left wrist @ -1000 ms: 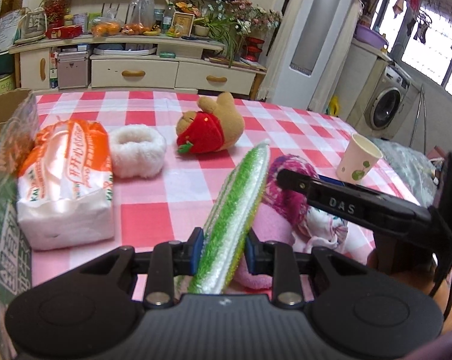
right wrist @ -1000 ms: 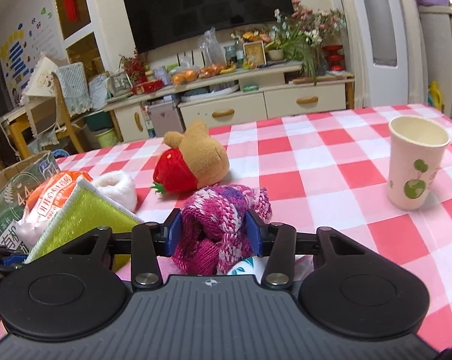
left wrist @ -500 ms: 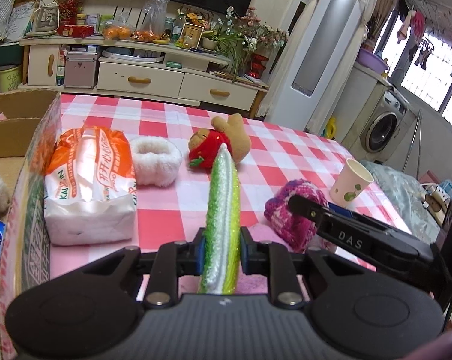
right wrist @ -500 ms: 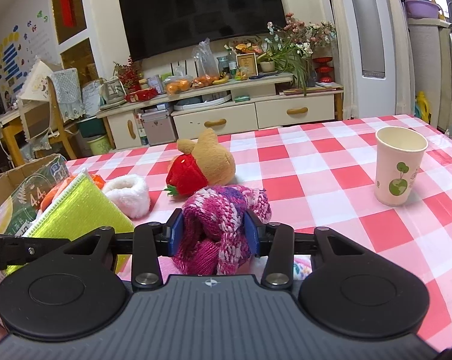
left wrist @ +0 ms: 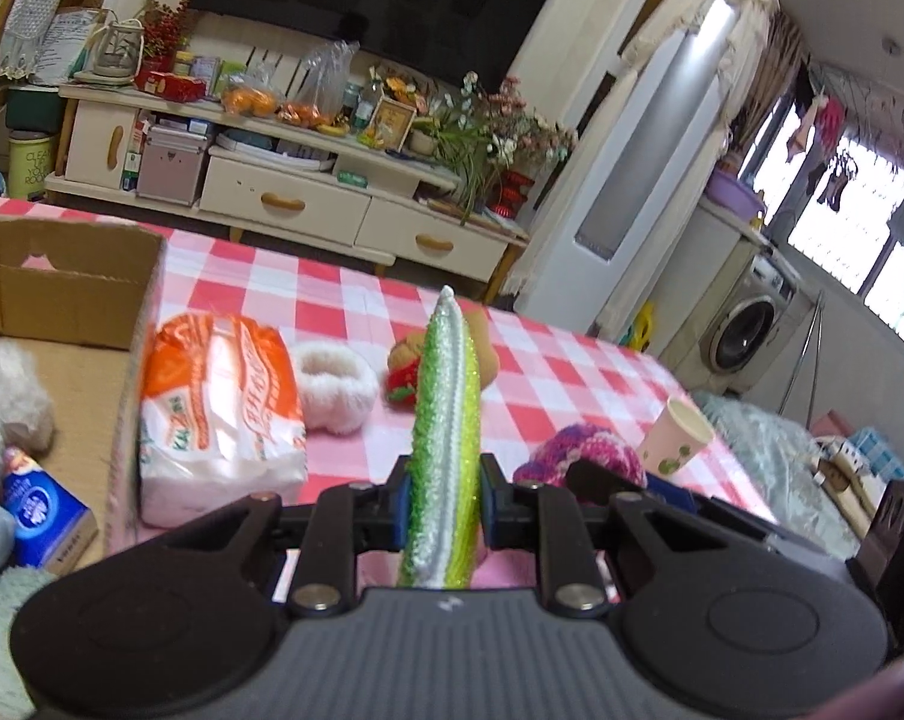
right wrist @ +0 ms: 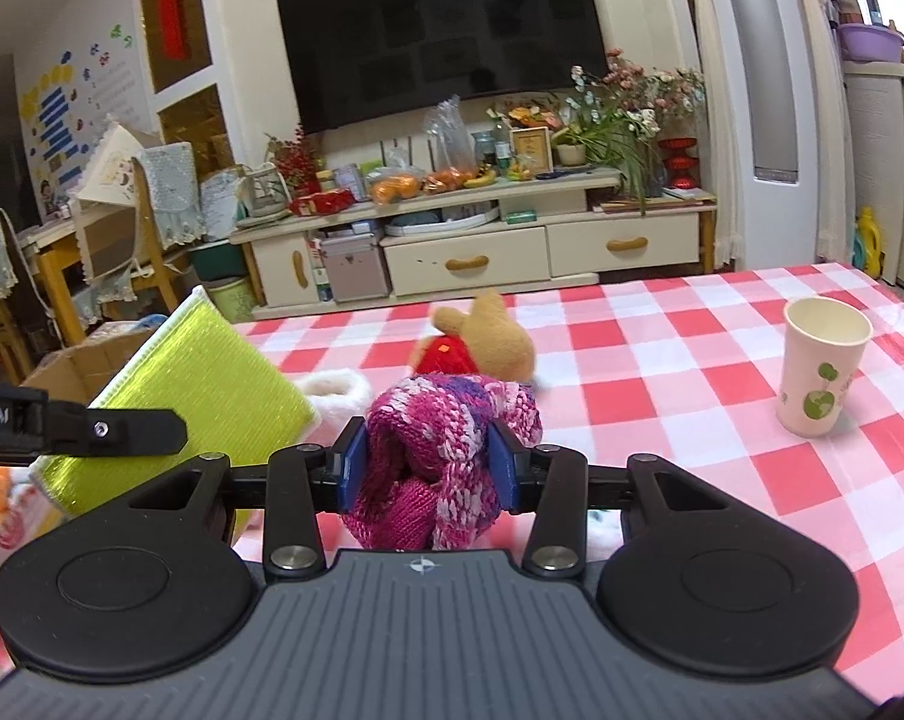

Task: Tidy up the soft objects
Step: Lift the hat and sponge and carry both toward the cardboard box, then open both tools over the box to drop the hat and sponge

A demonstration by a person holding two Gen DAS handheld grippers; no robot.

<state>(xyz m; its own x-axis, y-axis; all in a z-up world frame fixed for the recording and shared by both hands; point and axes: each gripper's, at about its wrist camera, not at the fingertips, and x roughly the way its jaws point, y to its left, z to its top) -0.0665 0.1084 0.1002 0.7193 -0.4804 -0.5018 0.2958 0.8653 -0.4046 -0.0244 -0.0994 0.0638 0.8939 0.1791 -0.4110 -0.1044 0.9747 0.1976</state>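
Left gripper (left wrist: pixel 441 507): lower centre of the left wrist view, jaws nearly together and clamped on a green sparkly scouring pad (left wrist: pixel 443 450) held on edge, its tip pointing up toward the middle of the frame, clear of the tablecloth.
Same pad, right wrist view: a flat yellow-green square (right wrist: pixel 212 384) at centre left, with the left gripper's black finger across its lower edge.
Right gripper (right wrist: pixel 429 468): lower centre of the right wrist view, blue pads pressed into both sides of a bundled pink and purple knitted item (right wrist: pixel 446 456).
Knitted item, left wrist view: a pink mound (left wrist: pixel 577 456) at right of centre.
Table (right wrist: pixel 661 360): red, pink and white checked cloth across the middle of both views.
Plush toy (right wrist: pixel 487 339): tan with a red part, lying on the cloth just beyond the knitted bundle.
White fluffy ring (left wrist: pixel 332 384): on the cloth, left of the plush.
Tissue pack (left wrist: pixel 221 408): orange and white, centre left, beside the box.
Cardboard box (left wrist: pixel 62 276): open, far left, with a pale fluffy thing and a blue packet inside.
Paper cup (right wrist: pixel 823 366): upright at right, well apart from the soft things.
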